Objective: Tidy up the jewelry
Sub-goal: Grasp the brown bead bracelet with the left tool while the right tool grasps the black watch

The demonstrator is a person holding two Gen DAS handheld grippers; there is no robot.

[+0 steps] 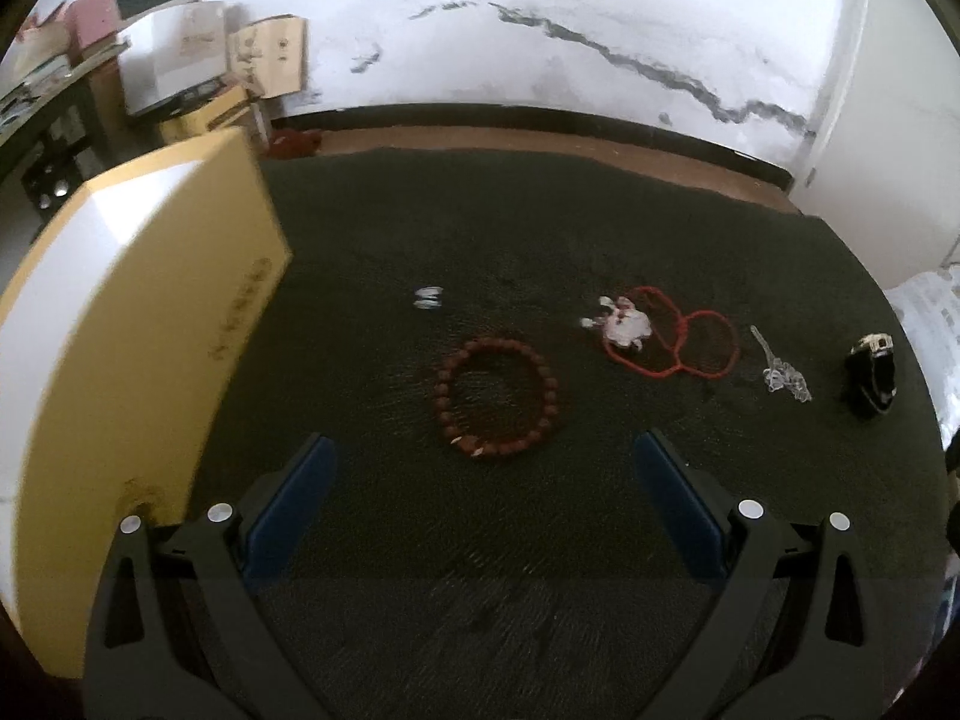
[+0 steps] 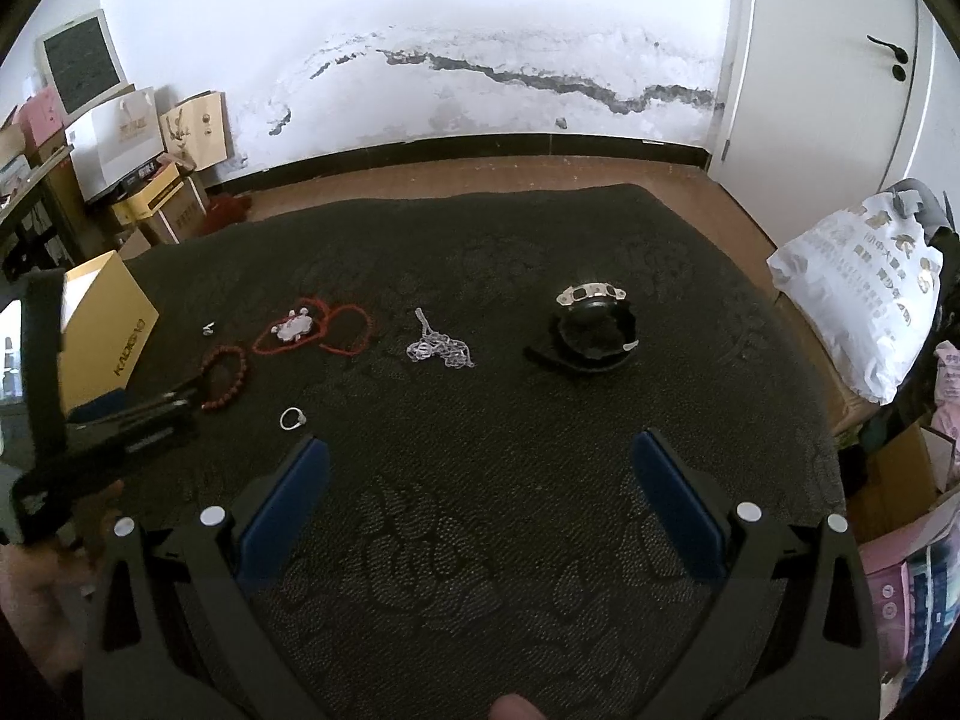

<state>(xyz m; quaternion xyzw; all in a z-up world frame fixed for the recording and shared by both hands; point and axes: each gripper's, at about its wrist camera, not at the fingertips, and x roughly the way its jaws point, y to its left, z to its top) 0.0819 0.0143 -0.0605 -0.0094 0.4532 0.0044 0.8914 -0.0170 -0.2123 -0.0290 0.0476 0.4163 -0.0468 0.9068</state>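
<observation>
Dark patterned cloth (image 2: 480,540) covers the surface, and the jewelry lies spread across it: a bead bracelet (image 1: 498,399), a red cord necklace (image 1: 672,336) with a pale pendant (image 1: 624,324), a silver chain (image 2: 438,348) in a heap, a small ring (image 2: 293,418), a tiny pair of earrings (image 1: 427,297) and a black watch (image 2: 591,330). A yellow box (image 1: 138,324) stands at the left edge.

The left gripper (image 1: 483,468) hangs just short of the bracelet with its fingers spread wide and empty. The right gripper (image 2: 480,468) is likewise spread wide and holds nothing, with the ring just beside its left finger.

Likely trouble: the wide blue pads may pinch cloth along with a thin piece, the ring could skid away, and the heaped chain could snag or slip out.

Motion blur smears the box in the left view, so its print is unreadable there. Whether the box is open cannot be told. The earrings are too small to make out.
</observation>
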